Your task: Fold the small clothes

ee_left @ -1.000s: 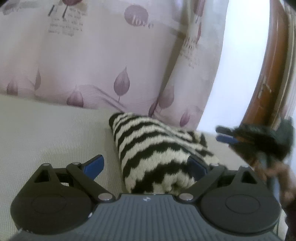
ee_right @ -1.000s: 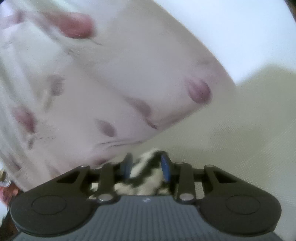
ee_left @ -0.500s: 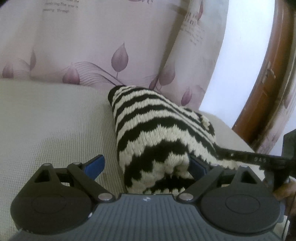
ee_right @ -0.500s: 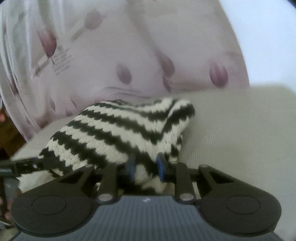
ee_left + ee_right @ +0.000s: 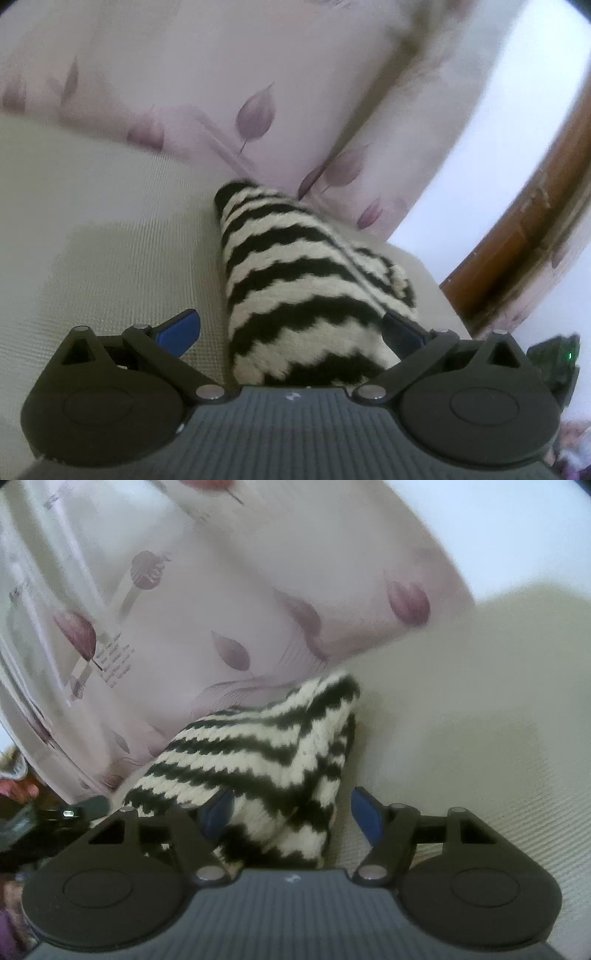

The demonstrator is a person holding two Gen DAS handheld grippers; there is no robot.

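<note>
I see left gripper (image 5: 290,332) jaws spread wide, folded black-and-white striped knit (image 5: 303,291) sitting between blue pads (image 5: 177,328), right pad against knit, left pad clear of it. Right gripper (image 5: 291,812) also spread, straddling knit's (image 5: 266,760) near corner, no pinch. Knit lies on beige textured surface (image 5: 110,258), far end just beside pink leaf-print curtain (image 5: 221,92). Brown wooden door frame (image 5: 517,240) right of curtain.

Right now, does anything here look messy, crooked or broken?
Nothing stands out. The striped knit garment lies folded on the beige surface, between the open fingers of the left gripper and right gripper. No damage shows.
</note>
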